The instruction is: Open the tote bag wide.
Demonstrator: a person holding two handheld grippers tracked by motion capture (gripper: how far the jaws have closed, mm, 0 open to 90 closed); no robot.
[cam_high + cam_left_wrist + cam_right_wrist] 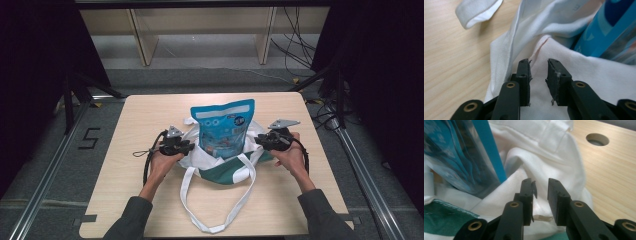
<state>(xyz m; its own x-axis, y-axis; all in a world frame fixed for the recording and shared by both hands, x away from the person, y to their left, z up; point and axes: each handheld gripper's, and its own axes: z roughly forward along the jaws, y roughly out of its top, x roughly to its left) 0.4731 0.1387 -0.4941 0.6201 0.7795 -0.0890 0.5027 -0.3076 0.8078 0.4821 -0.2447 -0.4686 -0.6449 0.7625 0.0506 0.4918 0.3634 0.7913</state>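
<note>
Roughly halfway: blue glossy snack pouch (223,129) upright inside white-and-green cloth tote bag (226,169); left gripper (538,82) and right gripper (540,201) slightly parted astride rim fabric, gripping nothing.

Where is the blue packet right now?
In the high view, the blue packet stands in the white bag at the table's middle, between the left gripper and right gripper.
</note>
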